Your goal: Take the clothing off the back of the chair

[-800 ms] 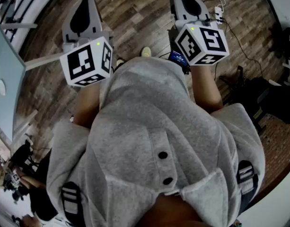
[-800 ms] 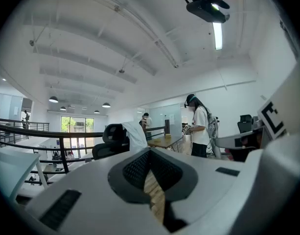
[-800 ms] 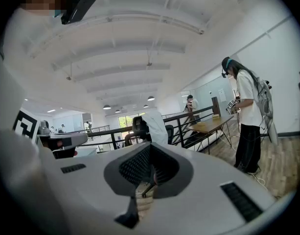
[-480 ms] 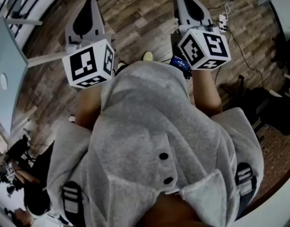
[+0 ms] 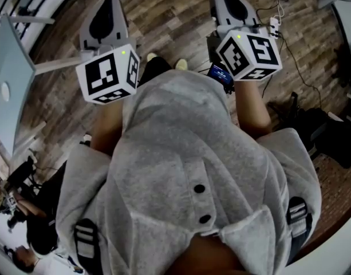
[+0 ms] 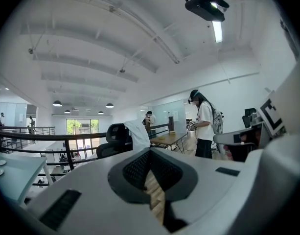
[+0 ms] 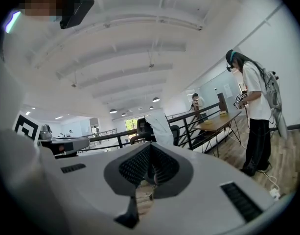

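Seen from the head view, both tools are held out level in front of a grey hoodie (image 5: 181, 153) and over a wood floor (image 5: 169, 16), one at the upper left of the frame and one at the upper right, each with its marker cube nearest the body. A glass table (image 5: 12, 96) runs along the left edge. The left gripper (image 6: 150, 152) is clenched on nothing: in its own view the two dark ribbed pads meet at the tips, and only a sliver of floor shows through the slit below them. The right gripper (image 7: 150, 148) is clenched and empty too, its pads pressed together. The clothing (image 6: 136, 133), a white garment, hangs draped over the back of a black office chair (image 6: 115, 132) far across the room, just above the closed jaw tips near the middle of both gripper views and well apart from either tool. A dark railing (image 6: 42, 146) crosses behind the chair. To its right a wooden table (image 6: 169, 140) stands, with a person in a white shirt (image 6: 205, 126) beside it.
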Motion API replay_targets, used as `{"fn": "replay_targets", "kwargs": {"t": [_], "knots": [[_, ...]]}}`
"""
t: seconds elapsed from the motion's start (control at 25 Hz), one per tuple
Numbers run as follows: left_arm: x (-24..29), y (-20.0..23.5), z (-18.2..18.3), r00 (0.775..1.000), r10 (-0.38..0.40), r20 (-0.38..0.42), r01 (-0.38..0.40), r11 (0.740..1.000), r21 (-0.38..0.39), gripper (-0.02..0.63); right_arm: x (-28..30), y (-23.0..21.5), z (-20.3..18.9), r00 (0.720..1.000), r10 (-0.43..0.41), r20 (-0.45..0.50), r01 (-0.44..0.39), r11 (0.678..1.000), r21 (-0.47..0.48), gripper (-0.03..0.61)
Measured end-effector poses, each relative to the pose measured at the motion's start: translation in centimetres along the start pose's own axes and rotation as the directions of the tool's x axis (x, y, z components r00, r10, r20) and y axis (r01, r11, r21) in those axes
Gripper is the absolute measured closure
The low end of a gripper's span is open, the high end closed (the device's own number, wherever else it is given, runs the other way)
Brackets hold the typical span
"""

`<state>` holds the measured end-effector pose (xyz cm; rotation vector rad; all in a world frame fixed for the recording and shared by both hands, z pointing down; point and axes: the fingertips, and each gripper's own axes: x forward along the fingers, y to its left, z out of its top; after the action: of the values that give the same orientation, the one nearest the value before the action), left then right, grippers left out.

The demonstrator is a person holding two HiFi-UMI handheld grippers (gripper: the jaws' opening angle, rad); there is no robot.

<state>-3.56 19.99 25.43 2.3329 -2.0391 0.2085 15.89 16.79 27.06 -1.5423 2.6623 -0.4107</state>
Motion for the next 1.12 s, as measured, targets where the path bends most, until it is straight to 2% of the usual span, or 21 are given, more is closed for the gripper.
{"fn": "replay_targets", "kwargs": {"t": [0.48,1.12], "knots": [[1.8,2.7,-0.4,1.000,-0.001,-0.026,0.000,1.000,-0.020,0.607,2.7,0.5,-0.2,0.999,-0.034,-0.022,0.034,0.999,0.005,0.566],[11.5,10.7,-1.2,0.999,-0.033,-0.037,0.031,0.998,-0.063,0.607,15.3,2.4,-0.3,0.997,-0.046,-0.061,0.045,0.999,-0.008,0.566]]}}
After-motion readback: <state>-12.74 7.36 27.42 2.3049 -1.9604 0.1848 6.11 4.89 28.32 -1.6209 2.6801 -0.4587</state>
